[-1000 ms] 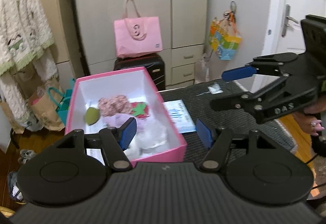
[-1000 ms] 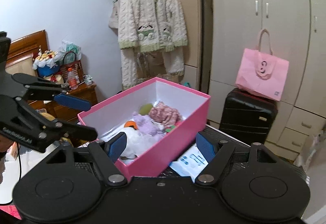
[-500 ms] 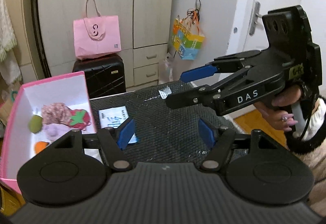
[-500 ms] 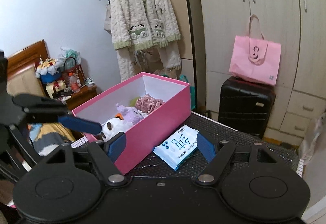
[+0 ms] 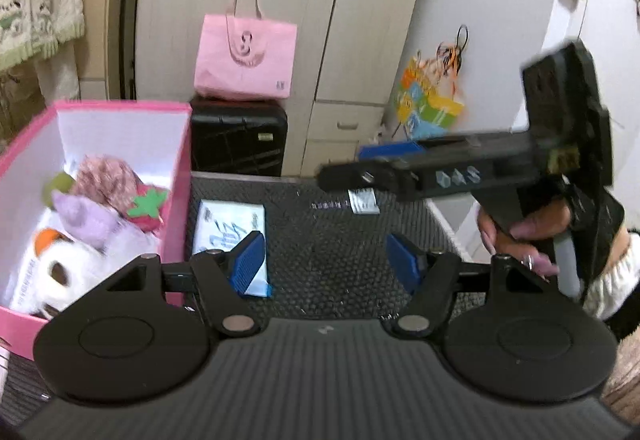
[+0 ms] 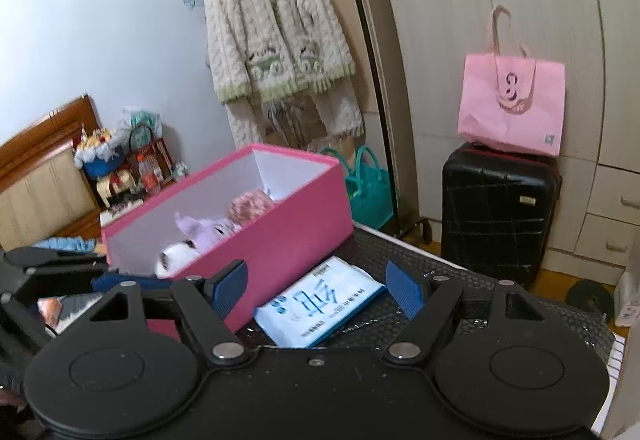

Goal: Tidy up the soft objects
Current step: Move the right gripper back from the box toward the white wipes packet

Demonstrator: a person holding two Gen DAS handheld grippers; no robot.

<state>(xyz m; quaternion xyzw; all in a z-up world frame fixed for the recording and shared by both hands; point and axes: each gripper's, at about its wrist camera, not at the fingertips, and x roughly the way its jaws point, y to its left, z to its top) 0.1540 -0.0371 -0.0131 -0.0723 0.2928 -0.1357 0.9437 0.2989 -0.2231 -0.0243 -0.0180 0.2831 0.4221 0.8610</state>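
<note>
On the dark table (image 5: 344,240), a pink box (image 6: 280,240) stands at the left side and holds the soft toys: a white plush (image 5: 60,264), a purple plush (image 5: 92,220), a pinkish knitted ball (image 5: 106,178) and a strawberry (image 5: 148,204) piled against one another. Just beside the box's right wall lies a flat tissue pack (image 6: 320,300), blue and white, resting on the table and apparently apart from the wall.

Both jaw pairs stand apart with nothing between the pads. The left hand-held gripper (image 5: 328,260) points over bare table just right of the pack, its left pad over the pack's near corner. The right hand-held gripper (image 6: 316,284) frames the pack between its pads from the other side, without touching it. The left one's jaws have just narrowed slightly, still on nothing.

The pack looks light and squashy, with a slick film wrapper that may slide on the textured mat. A grip across its short width, near the middle, should hold best; a pinch at a corner would likely let it droop or slip. The plush toys would compress easily and suit a grab around the body.
</note>
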